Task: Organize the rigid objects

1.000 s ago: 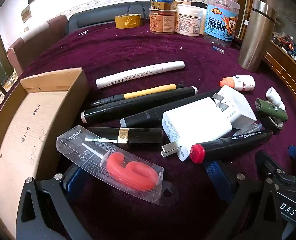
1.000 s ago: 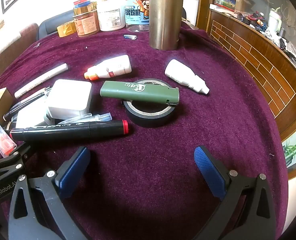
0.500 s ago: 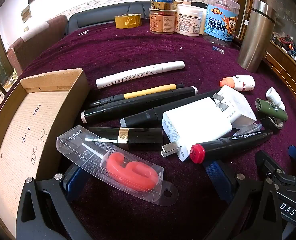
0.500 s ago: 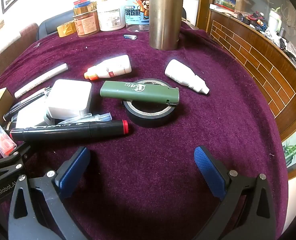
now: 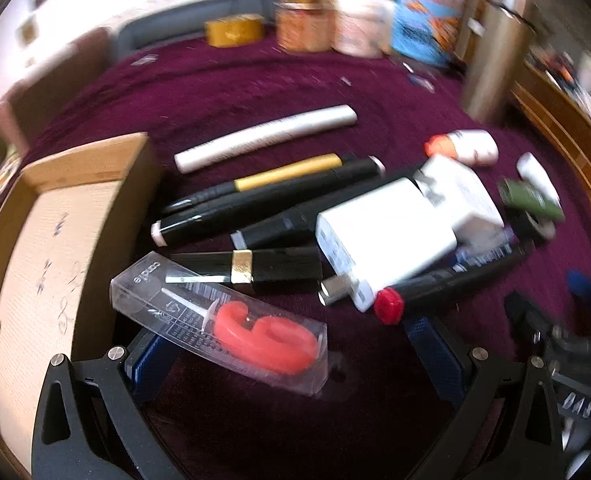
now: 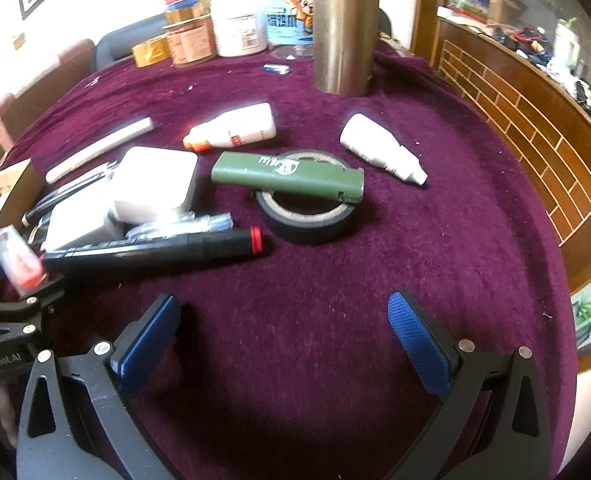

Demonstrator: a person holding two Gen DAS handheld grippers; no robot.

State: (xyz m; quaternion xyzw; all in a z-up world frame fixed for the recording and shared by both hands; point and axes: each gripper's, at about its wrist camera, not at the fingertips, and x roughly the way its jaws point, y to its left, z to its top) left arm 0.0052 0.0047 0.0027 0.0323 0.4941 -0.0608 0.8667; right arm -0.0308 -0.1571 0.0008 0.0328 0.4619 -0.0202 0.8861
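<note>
Clutter of pens, chargers and small bottles on the purple worktop point(image 6: 335, 360), cardboard box point(image 5: 55, 240) waiting at the left.

The left gripper point(image 5: 287, 356) is spread wide around the clear candle packet point(image 5: 223, 316), which lies just beside the box wall, its jaws on either side of it and not yet pressing. The right gripper point(image 6: 283, 332) is likewise released and holds nothing, hanging over bare cloth short of the black marker point(image 6: 155, 250) and the green lighter point(image 6: 287, 176) resting across the tape roll point(image 6: 307, 220). The packet looks like the step in hand: I would square the pads on its long flat sides, close gently since thin plastic may buckle or slip, then lift clear of the lipstick tube point(image 5: 255, 266) before swinging over the box.
</note>
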